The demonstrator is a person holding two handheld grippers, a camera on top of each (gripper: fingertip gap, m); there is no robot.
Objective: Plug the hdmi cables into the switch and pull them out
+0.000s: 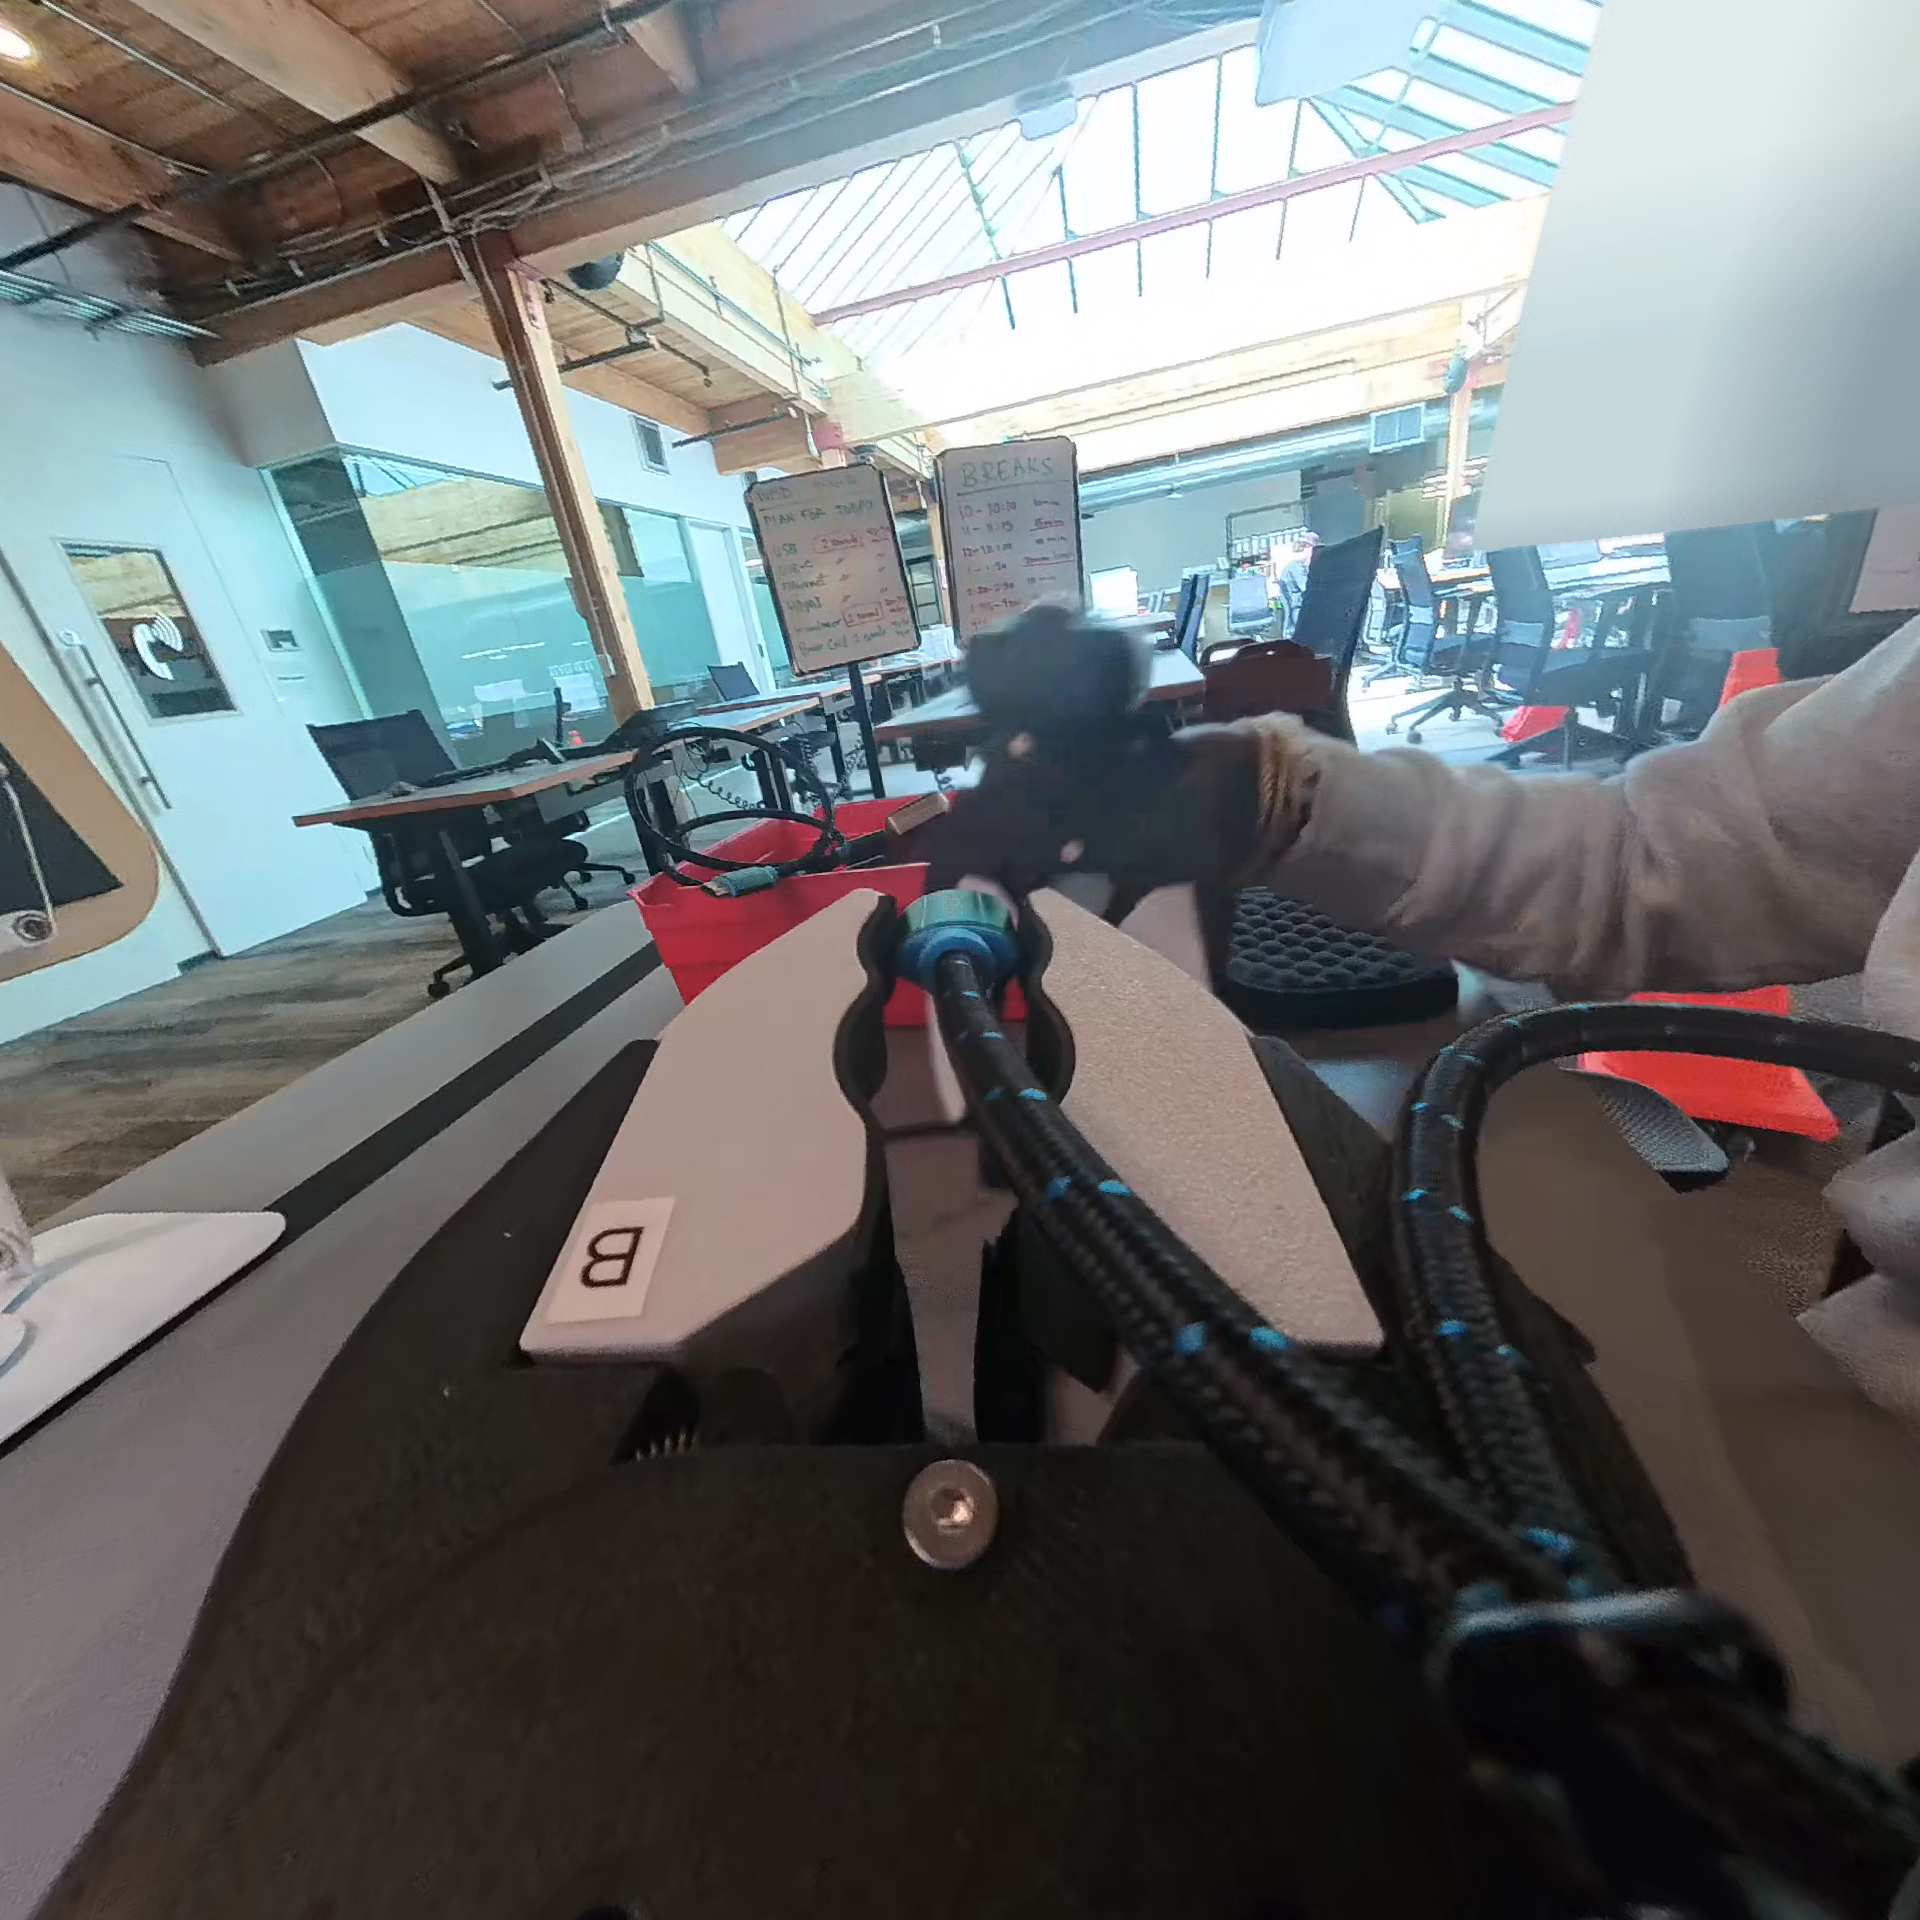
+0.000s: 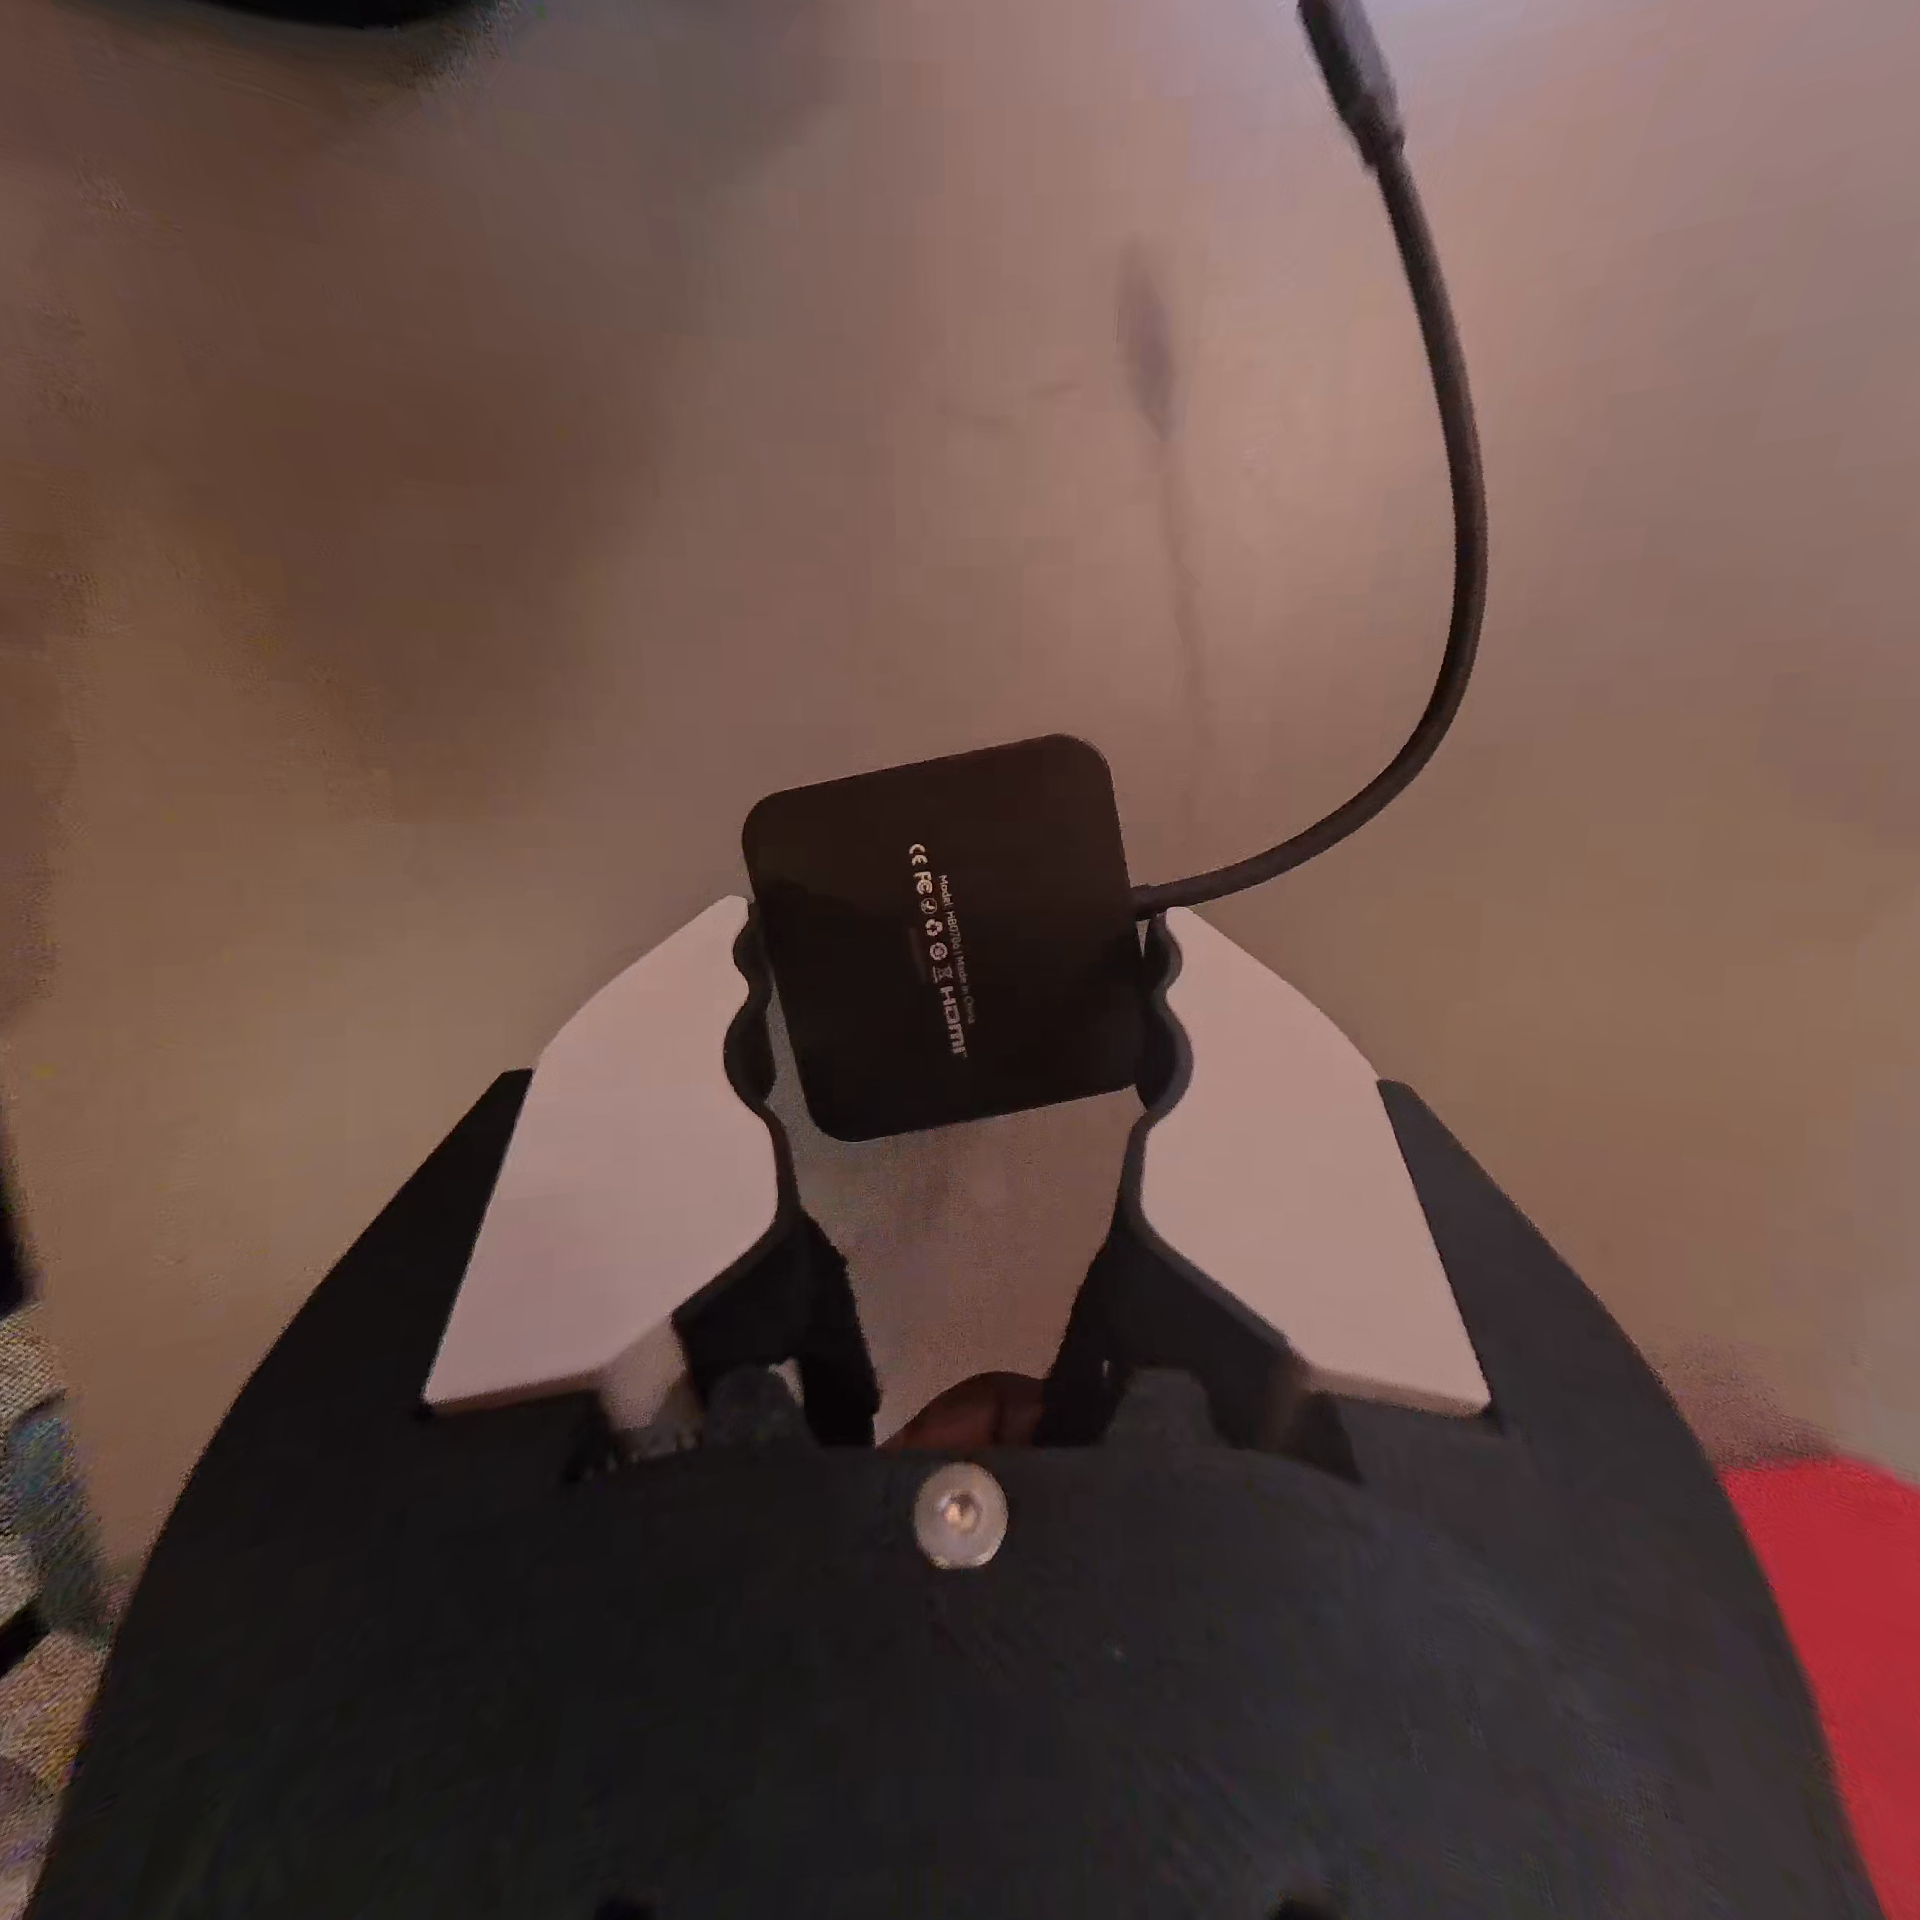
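Nearest in the left wrist view, the left gripper [image 1: 956, 961] is clamped on an HDMI cable [image 1: 1174, 1226], a black braided cord flecked with blue. Its two grey fingers [image 1: 758, 1091] close on the cable's teal and blue metal plug collar [image 1: 956, 925], and the cord runs back toward the camera and loops off to the right. A white sticker with one printed letter sits on the left finger.

Just past the fingertips a red bin [image 1: 769, 914] stands on the grey bench [image 1: 343, 1122], with a second coiled black cable [image 1: 727, 800] resting in it. To its right a person's arm in a pale grey sleeve [image 1: 1558, 831] reaches across toward the bin; the dark thing at the end of it is too blurred to tell. An orange cone [image 1: 1714, 1070] lies beyond the sleeve.

In the right wrist view, the right gripper [image 2: 951, 997] holds the switch [image 2: 940, 935], a small square black box with rounded corners, its jaws pressed against two opposite sides. The box's upturned face carries small white printed markings and compliance symbols. A thin black lead [image 2: 1444, 582] leaves its right side and curves up over the tan bench top [image 2: 520, 416].

Farthest off, across the open office, two handwritten whiteboards [image 1: 831, 566] stand on posts among desks and black chairs [image 1: 1340, 613].
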